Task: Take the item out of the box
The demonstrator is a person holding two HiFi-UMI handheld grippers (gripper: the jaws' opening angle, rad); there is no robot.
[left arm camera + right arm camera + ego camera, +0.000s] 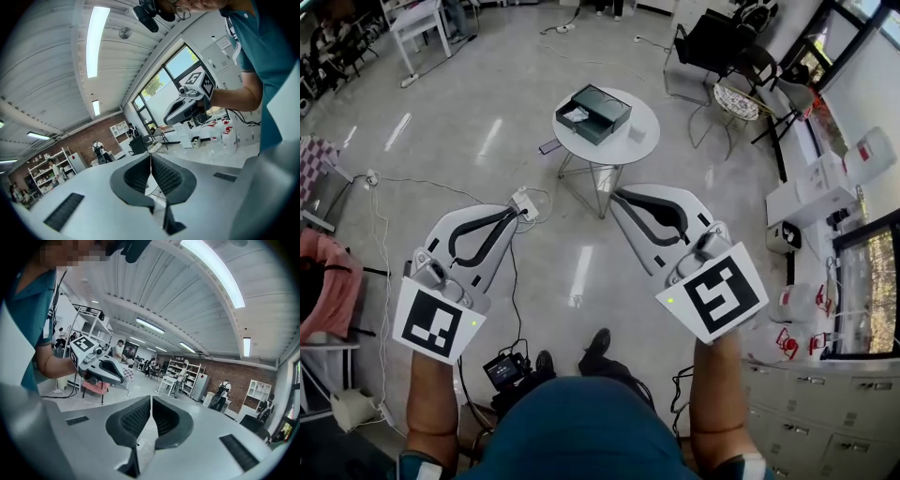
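Plainly, both grippers were held out over the floor (581, 244), well short of the counter (643, 142). The left gripper (516, 212) sat at near left and the right gripper (621, 195) at near right. Their tips angled in towards each other but stayed apart.

Left gripper: in its own view, the left gripper (151, 159) had its jaws closed, the ribbed pads meeting along a thin line with nothing between them. The right gripper (186, 106) appeared beyond it, held by a bare forearm (232, 97).

Right gripper: in its own view, the right gripper (151, 401) likewise had its jaws closed and empty, pad against pad. The left gripper (99, 365) showed to the left of that view.

Task thing: the box (594, 113), dark green and open, stood on the small round white counter at the far centre, clear of both grippers. A pale item (575, 114) lay inside it towards the left end; what it was could not be made out. Neither gripper touched the box or the counter.

Surroundings: a power strip (525, 201) with trailing cables lay on the floor just beyond the left gripper. Dark chairs (727, 47) stood at far right. Grey drawers (816, 412) lined the near right edge.
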